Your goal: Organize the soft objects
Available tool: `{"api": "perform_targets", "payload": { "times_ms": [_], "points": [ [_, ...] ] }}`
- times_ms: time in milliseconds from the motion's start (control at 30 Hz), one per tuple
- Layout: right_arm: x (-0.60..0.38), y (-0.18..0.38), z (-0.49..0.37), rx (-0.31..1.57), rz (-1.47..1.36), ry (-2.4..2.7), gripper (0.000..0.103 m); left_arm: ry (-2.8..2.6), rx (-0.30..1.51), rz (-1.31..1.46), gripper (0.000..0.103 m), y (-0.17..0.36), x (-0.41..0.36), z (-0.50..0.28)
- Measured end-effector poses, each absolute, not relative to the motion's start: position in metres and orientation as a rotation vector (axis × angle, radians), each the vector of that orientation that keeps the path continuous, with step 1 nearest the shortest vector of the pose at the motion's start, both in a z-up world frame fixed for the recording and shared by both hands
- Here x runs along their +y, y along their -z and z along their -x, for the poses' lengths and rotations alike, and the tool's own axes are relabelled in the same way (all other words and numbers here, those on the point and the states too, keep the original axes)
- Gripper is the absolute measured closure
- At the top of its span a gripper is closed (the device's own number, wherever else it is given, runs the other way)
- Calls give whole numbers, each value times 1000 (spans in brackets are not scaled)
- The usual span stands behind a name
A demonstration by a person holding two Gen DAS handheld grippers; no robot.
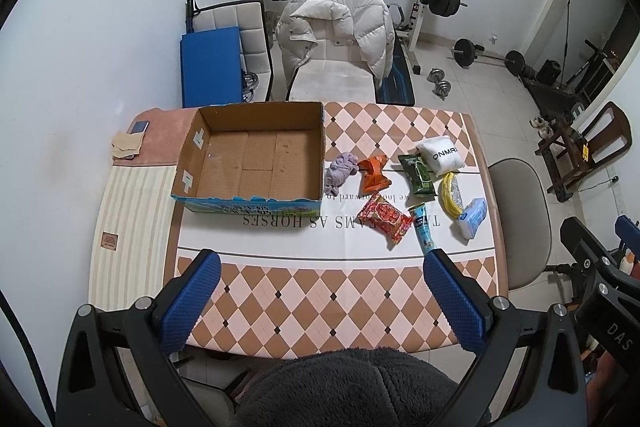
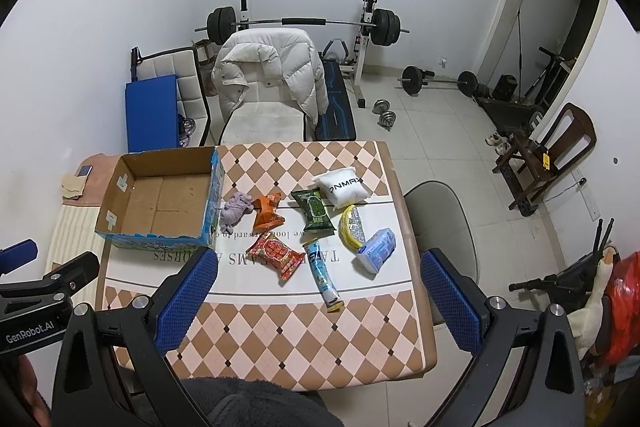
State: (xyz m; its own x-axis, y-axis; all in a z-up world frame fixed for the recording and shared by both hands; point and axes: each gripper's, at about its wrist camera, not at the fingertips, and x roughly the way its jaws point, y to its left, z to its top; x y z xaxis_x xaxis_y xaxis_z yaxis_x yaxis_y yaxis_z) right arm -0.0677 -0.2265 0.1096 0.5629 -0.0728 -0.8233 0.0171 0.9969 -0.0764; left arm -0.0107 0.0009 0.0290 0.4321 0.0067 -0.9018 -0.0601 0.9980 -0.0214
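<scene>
In the left wrist view, the left tongs (image 1: 322,267) hang above the near edge of the surface (image 1: 320,311), the blue pads wide apart and holding nothing. An open cardboard box (image 1: 256,155) stands on the left part of the surface, with nothing inside. Just right of the box lies a purple cloth (image 1: 340,171), touching an orange packet (image 1: 374,173). Further right are a green packet (image 1: 418,173), a white pouch (image 1: 440,155), a yellow packet (image 1: 451,194) and a light blue packet (image 1: 472,218). Nearer the tongs lie a red snack bag (image 1: 385,218) and a blue tube (image 1: 423,231), close beside each other.

In the right wrist view, the right tongs (image 2: 320,267) are also spread open and empty — they hover over the near half of the surface (image 2: 280,343). The box (image 2: 160,199) is at the left; the purple cloth (image 2: 236,209) lies against its right wall. The red snack bag (image 2: 276,254) and the blue tube (image 2: 323,273) lie between the two pads, lower down on the surface. The white pouch (image 2: 343,187) sits farthest, near the right edge. A white jacket (image 2: 272,67) hangs on a chair behind the surface.
</scene>
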Motion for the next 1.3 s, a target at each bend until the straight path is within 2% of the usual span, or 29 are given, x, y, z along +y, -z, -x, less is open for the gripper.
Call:
{"api": "perform_targets", "payload": {
  "times_ms": [1300],
  "points": [
    [-219,-126,67,960,62,47,0,-43,1111,50,0,-34,-4,15]
  ]
}}
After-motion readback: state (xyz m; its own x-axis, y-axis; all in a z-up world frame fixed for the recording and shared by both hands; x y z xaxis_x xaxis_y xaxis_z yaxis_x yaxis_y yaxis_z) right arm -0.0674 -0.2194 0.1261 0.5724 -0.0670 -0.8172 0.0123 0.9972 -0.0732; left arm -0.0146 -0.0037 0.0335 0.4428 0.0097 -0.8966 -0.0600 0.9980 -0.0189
